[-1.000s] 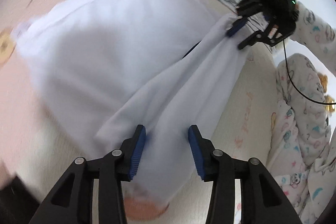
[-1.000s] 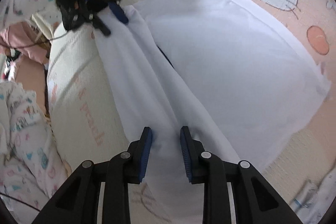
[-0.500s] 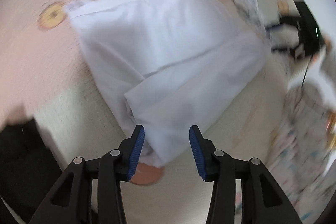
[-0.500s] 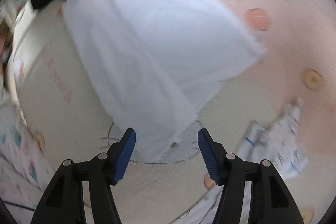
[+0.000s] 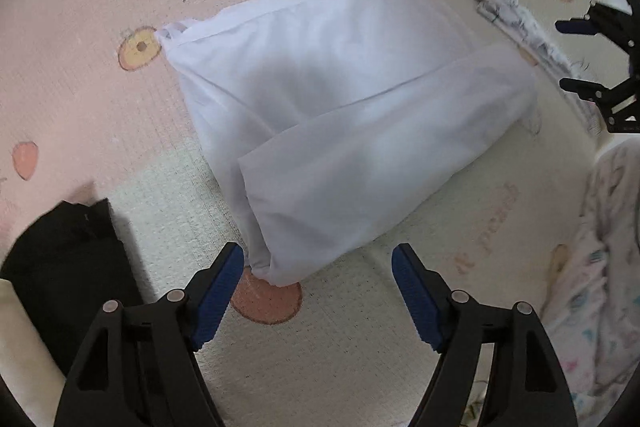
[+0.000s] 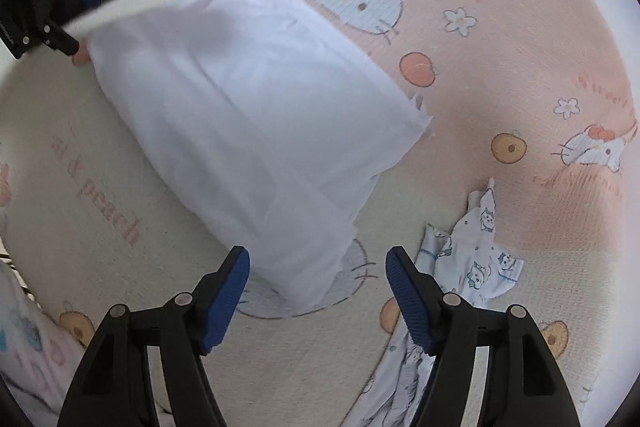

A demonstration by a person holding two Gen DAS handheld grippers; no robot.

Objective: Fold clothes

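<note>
Lying folded on the mat (image 5: 100,87), the white garment (image 5: 352,115) is free. Left gripper (image 5: 318,291) and right gripper (image 6: 318,291) jaws are opening, nothing between them, probably to let the fold settle.

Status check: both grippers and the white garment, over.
Left gripper and right gripper jaws opening, nothing between them. White garment lies folded on the mat. Patterned cloth beside it, not blocking.

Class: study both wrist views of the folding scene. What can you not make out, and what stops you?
- White garment: its type, both views; folded layers hide its shape.
- Dark clothing: left wrist view; cut off by the edge.
- Left gripper: right wrist view; blurred at the edge.
- Patterned cloth: right wrist view; partly hidden behind fingers.
</note>
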